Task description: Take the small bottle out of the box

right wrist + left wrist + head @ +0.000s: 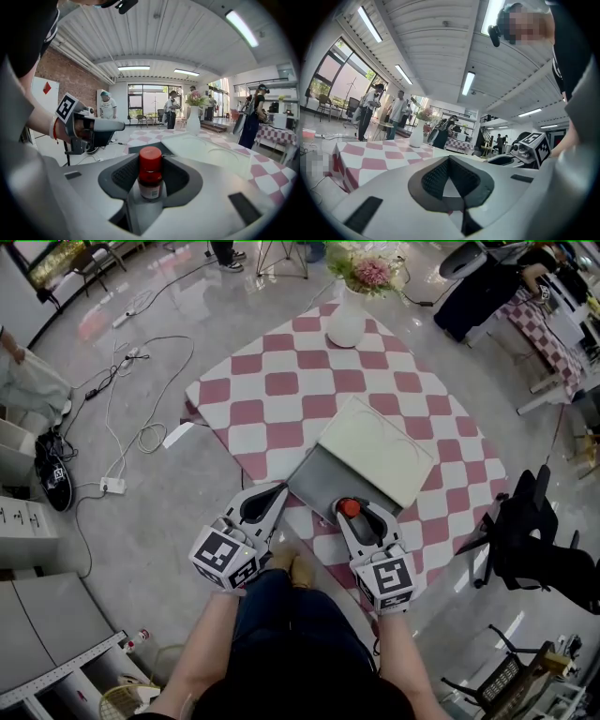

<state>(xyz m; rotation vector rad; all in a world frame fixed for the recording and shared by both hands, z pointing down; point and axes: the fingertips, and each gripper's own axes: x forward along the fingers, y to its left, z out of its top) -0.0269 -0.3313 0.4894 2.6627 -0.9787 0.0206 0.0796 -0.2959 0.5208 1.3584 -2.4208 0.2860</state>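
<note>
Clamped upright in right gripper (pixel 354 517): small red-capped bottle (pixel 150 174), over near edge of pink-and-white checked table (pixel 281 381), just beside near corner of open grey box (pixel 314 482); left gripper (pixel 449 159) closed, empty.

A pink-and-white checked tablecloth (pixel 281 383) covers the table. At its far edge stands a white vase (pixel 346 322) holding pink flowers (pixel 372 273). On the glossy grey floor (pixel 187 521) to the left, white cables (pixel 150 432) loop toward a white power strip (pixel 112 486), and black shoes (pixel 53 470) lie near it. A black office chair (pixel 525 531) stands just beside the table's right corner. Farther right, a second table wears a checked cloth (pixel 544 338). In the left gripper view, several people (pixel 396 115) stand beyond the table under long ceiling strip lights (pixel 468 83). The right gripper view shows a red brick wall (pixel 56 70).
</note>
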